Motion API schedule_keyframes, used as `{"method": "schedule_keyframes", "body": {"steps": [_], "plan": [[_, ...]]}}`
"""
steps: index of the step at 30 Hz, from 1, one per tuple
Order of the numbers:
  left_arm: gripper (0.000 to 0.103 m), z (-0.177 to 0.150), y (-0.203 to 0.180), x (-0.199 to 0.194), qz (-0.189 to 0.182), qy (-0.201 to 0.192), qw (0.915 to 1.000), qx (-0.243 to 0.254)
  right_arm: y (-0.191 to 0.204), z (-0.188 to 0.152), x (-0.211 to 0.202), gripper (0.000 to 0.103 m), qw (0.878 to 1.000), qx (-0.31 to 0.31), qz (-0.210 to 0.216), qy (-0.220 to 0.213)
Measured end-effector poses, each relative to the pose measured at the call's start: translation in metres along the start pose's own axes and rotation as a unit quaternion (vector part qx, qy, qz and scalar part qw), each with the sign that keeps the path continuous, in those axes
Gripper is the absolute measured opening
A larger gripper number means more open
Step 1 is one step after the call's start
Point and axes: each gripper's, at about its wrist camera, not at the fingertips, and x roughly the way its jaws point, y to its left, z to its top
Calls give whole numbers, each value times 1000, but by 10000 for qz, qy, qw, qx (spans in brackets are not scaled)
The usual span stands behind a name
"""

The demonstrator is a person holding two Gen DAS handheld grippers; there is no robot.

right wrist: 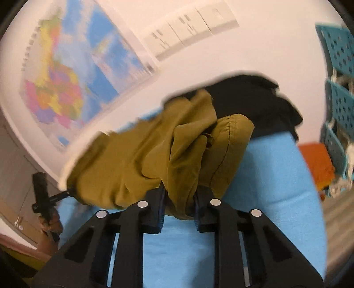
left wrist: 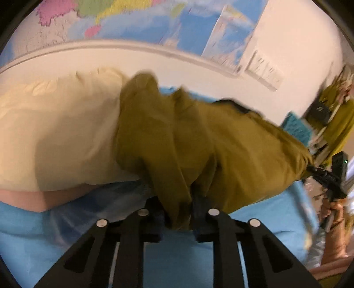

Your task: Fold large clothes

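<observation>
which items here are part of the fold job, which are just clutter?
Job:
olive garment
left gripper
right gripper
blue sheet

Clutter:
cream pillow
black garment
wall map
teal crates

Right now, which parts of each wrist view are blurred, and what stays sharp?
Left wrist view: the olive garment and wall map are smeared by motion; the jaws stay crisp. Right wrist view: the map is streaked, while garment seams near the jaws read clearly.

A cream pillow (left wrist: 55, 133) lies on blue bedding (left wrist: 33, 232) below a wall map (left wrist: 132, 20).
</observation>
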Motion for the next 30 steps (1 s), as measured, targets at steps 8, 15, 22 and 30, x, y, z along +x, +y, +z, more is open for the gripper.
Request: {"method": "schedule_keyframes", "body": {"steps": [8, 15, 22, 30], "plan": [[18, -30, 3, -21, -497, 790, 9955, -136, -21, -6, -48, 22, 9998, 130, 14, 116], [43, -47, 2, -13, 167, 824, 9964, 75, -61, -40, -31, 60, 9937, 717, -787, 341], [61, -36, -25, -25, 583, 410, 9948, 726, -49, -48, -47, 56, 9926, 10, -1212, 113], [54, -40, -9, 21, 761, 923, 9926, 203, -46, -42, -43, 5, 9838, -293, -1767, -87]]}}
